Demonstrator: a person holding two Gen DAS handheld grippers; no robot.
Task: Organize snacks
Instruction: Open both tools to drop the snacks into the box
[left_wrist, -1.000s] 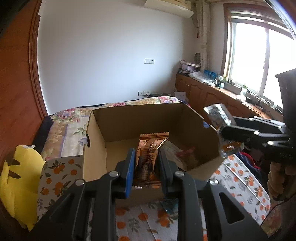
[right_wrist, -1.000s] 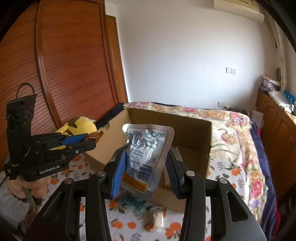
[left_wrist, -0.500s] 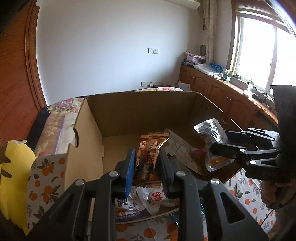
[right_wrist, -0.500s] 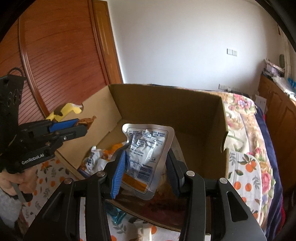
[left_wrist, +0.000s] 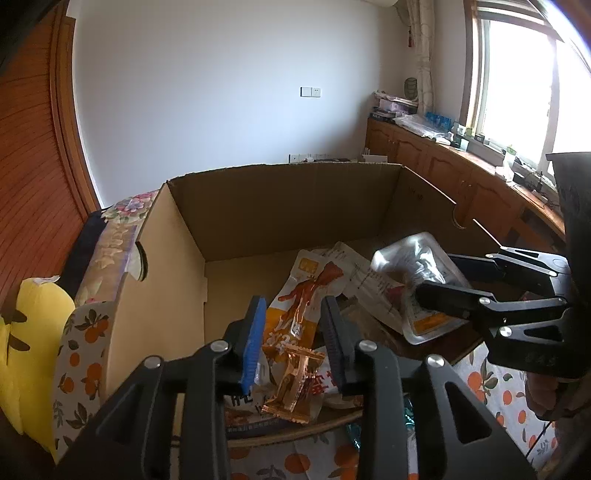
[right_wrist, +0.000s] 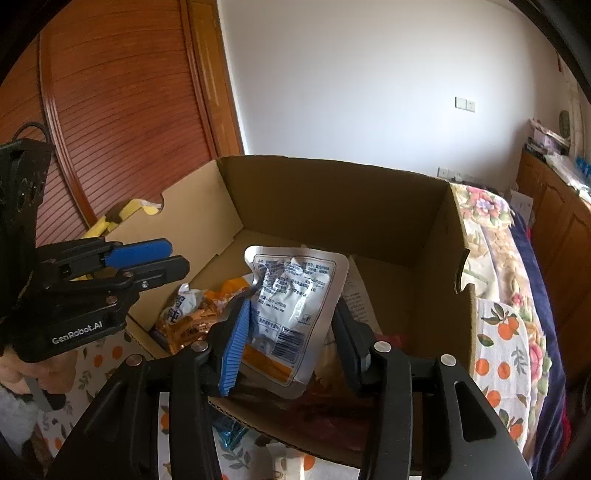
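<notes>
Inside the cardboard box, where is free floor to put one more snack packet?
Bare floor of the cardboard box lies at the far-left corner, between left wall, back wall and the orange packet. The near and right side is crowded with packets, including the silver pouch.
</notes>
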